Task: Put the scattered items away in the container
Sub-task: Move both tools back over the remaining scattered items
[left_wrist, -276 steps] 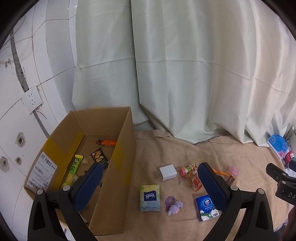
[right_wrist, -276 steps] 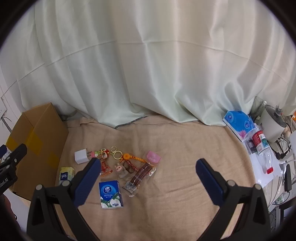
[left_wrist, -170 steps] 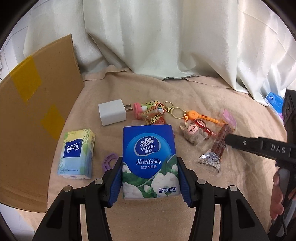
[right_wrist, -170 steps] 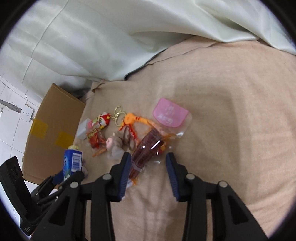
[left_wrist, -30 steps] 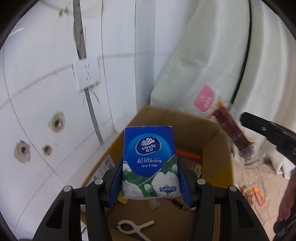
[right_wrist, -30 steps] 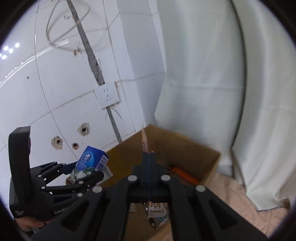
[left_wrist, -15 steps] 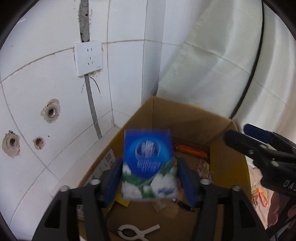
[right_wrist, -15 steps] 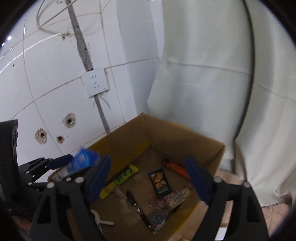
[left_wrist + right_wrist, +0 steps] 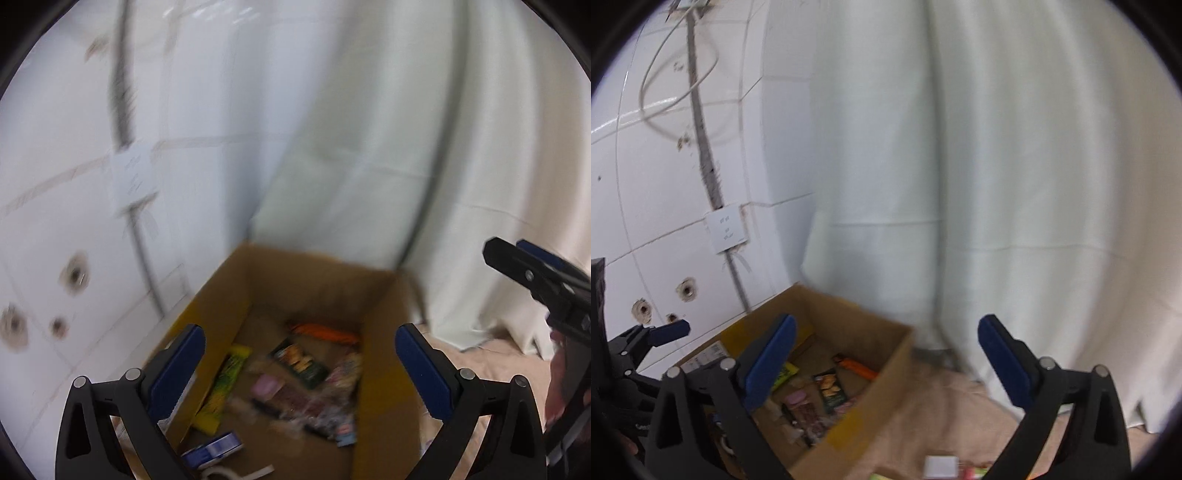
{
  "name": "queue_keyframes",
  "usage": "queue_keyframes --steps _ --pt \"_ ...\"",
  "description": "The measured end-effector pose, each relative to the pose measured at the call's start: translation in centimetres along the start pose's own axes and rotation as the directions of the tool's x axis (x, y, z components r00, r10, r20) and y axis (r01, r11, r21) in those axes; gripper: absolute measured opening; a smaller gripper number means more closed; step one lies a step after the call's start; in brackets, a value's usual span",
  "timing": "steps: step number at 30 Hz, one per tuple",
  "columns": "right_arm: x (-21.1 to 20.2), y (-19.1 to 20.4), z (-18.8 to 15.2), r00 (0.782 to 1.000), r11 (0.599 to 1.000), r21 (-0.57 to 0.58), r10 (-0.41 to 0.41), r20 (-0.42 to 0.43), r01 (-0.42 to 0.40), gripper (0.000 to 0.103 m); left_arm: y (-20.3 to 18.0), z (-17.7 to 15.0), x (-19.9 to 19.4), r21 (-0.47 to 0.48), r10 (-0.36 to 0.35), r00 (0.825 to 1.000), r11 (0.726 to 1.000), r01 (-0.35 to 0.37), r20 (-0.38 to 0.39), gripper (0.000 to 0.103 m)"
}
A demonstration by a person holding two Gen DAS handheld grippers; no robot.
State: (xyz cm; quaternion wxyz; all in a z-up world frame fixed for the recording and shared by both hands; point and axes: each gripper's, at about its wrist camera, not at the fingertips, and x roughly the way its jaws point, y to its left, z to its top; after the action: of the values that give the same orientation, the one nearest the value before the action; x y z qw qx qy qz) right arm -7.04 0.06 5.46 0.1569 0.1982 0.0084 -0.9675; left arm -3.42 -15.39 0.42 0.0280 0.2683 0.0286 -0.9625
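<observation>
Box [image 9: 376,398] (cardboard) with tissue pack [image 9: 214,448]

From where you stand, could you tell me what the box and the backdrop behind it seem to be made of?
The box looks like plain brown corrugated cardboard, matte, with yellow tape on its wall. The backdrop seems to be a pale woven cloth with a slight sheen, hanging in soft folds with a stitched seam. Both are blurred, so the finish is uncertain.

We see the open cardboard box [image 9: 221,306] against the tiled wall, holding the blue tissue pack [image 9: 214,448] and snack packets [image 9: 301,363].
</observation>
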Motion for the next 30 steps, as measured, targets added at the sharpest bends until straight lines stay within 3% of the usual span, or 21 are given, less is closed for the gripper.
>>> queue_keyframes --steps 4,9,13,19,26,30 --pt "-4.7 -3.8 -0.1 0.992 0.994 0.000 -0.112 0.054 0.112 0.103 -5.8 0.6 -1.4 0.073 -0.038 0.998 0.997 0.035 0.050 0.103" --pt "-9.9 -8.4 -2.1 0.977 0.979 0.043 -0.200 0.071 0.197 0.103 -11.3 0.1 -1.8 0.026 -0.185 0.982 0.983 0.184 0.040 0.103" --pt "-12.3 -11.6 -4.6 0.964 0.964 0.069 -0.262 0.052 0.258 0.103 -14.8 -1.6 -1.1 0.018 -0.236 0.972 0.972 0.236 0.007 0.103" --pt "-12.5 -15.7 -8.8 0.963 0.956 0.111 -0.270 -0.020 0.270 0.103 -18.8 -6.1 1.0 0.056 -0.172 0.983 0.983 0.176 -0.062 0.103" --pt "-10.5 -17.8 -13.8 0.974 0.964 0.153 -0.204 -0.099 0.217 0.103 -18.6 -11.1 3.3 0.011 -0.148 0.982 0.989 0.150 -0.114 0.103" --pt "-8.8 -17.7 -16.6 0.973 0.969 0.168 -0.151 -0.177 0.181 0.103 -18.8 -13.6 4.5 0.036 -0.153 0.975 0.986 0.160 -0.160 0.103"
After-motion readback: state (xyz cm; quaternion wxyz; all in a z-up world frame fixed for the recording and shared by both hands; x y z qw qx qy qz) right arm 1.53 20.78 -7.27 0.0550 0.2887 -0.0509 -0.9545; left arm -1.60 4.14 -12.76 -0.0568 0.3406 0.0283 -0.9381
